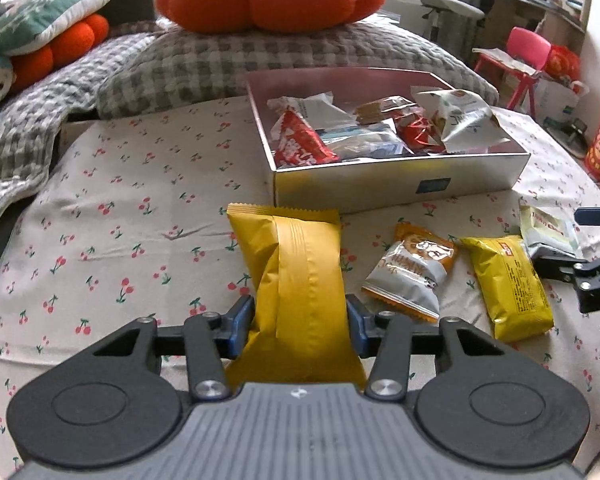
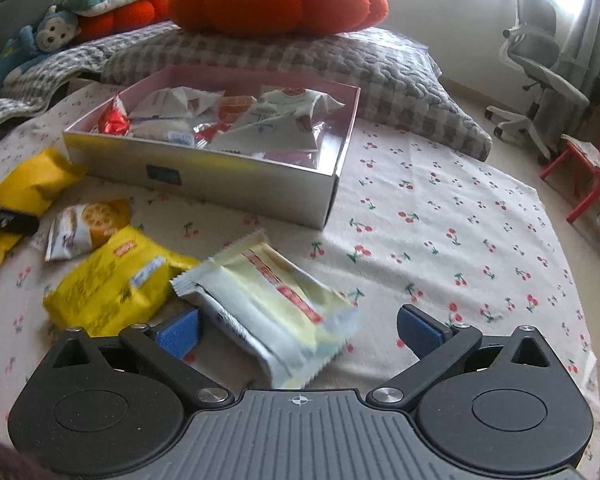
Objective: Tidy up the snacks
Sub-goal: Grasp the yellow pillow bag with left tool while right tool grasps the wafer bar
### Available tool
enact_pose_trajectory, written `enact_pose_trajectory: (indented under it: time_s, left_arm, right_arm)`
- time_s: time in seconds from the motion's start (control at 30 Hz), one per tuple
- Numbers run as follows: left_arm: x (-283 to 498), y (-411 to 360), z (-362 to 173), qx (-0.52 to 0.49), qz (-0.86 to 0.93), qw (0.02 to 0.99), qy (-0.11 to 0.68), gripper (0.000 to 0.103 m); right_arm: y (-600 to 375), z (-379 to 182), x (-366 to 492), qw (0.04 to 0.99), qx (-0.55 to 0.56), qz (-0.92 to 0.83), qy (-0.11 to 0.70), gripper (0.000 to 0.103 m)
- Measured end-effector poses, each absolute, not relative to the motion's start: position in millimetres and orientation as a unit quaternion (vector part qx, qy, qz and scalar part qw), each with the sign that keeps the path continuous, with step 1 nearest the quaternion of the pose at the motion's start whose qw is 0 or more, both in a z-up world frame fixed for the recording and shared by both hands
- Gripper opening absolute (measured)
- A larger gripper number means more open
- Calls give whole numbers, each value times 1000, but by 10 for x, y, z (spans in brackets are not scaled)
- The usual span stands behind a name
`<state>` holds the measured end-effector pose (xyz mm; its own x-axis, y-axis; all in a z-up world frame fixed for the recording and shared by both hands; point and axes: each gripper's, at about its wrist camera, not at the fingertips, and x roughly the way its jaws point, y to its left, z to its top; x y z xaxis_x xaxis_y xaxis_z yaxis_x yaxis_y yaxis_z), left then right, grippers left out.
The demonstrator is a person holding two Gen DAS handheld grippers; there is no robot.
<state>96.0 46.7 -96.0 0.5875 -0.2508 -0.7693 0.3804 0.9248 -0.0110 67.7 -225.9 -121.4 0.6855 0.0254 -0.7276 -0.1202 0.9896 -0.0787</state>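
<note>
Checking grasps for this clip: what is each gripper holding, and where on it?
Left gripper pinches the plain yellow snack packet across its lower half. Right gripper is open, straddling the pale yellow packet without holding it.

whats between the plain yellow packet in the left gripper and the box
Nothing: in the left wrist view bare cherry-print sheet separates yellow packet from box.

Yellow snack packet upright, near snack-filled box.

The pale yellow packet is motion-blurred, its print unreadable.
</note>
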Motion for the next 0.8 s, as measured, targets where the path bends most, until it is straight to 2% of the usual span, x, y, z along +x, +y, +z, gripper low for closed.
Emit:
enact_pose_trajectory:
  time_s: [0.57,0.63,0.8]
  left_arm:
    - [1012,515,-998,72,-169,878,441,48]
    - [1015,521,-997,70,-169,878,442,48]
    - [1009,514,-999,73,-170,878,441,49]
  right_arm:
    - [-2204,-1210,831,913,-42,29,404,101]
    - [-2204,-1205,828,913,-40,32,405,99]
    - [-2180,-1175,809,912,-36,50,405,83]
